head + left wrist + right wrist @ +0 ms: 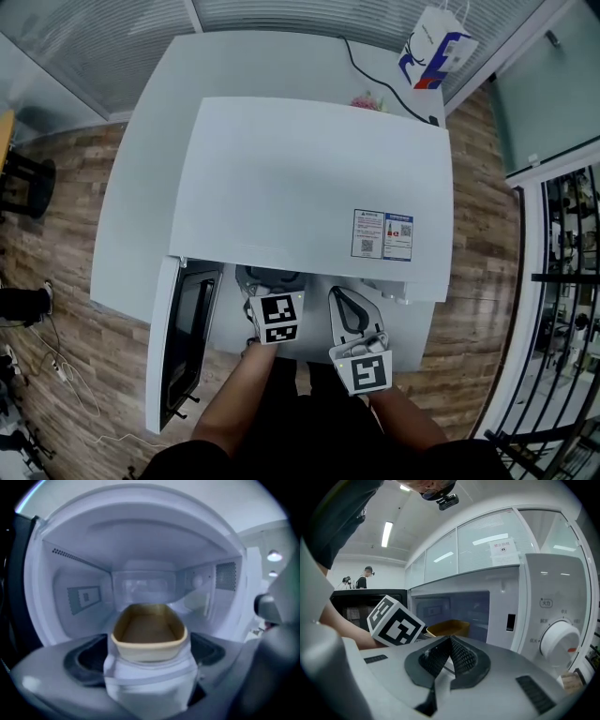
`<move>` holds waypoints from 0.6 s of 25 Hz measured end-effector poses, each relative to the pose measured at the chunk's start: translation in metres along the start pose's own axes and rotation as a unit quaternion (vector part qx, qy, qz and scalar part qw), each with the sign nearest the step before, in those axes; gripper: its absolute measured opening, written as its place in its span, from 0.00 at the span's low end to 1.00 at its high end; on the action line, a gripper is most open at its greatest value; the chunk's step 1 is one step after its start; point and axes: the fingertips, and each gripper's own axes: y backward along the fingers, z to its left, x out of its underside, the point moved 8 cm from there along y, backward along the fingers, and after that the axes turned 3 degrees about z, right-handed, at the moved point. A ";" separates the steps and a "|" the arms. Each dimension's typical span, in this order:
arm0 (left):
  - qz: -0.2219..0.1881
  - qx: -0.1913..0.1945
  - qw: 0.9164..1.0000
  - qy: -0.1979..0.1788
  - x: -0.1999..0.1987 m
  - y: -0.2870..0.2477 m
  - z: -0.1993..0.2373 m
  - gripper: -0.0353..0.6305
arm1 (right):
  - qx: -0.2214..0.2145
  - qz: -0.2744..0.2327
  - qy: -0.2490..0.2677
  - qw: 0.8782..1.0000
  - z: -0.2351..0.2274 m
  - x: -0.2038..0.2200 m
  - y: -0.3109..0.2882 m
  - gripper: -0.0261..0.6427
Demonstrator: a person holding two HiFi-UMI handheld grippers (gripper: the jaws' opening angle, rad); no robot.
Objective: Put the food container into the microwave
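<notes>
The white microwave (309, 178) stands on a white table, its door (178, 337) swung open to the left. A tan food container (149, 634) with a white lower body rests on the cavity floor, and the right gripper view shows it (445, 628) inside the opening. My left gripper (150, 654) reaches into the cavity, its jaws spread on both sides of the container with a dark gap at the right pad. In the head view its tips (264, 277) pass under the oven's front edge. My right gripper (450, 641) is shut and empty in front of the microwave (345, 298).
The control panel with a round dial (558, 644) sits right of the cavity. A power cable (375, 80) and a paper bag (436, 47) lie behind the oven. The table's (141, 216) front edge is close to the open door. A person (363, 581) stands far off.
</notes>
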 end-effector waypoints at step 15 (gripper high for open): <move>-0.070 0.002 0.997 -0.010 -0.028 0.104 -0.006 0.52 | -0.010 -0.058 0.033 0.998 0.020 -0.042 0.029 0.04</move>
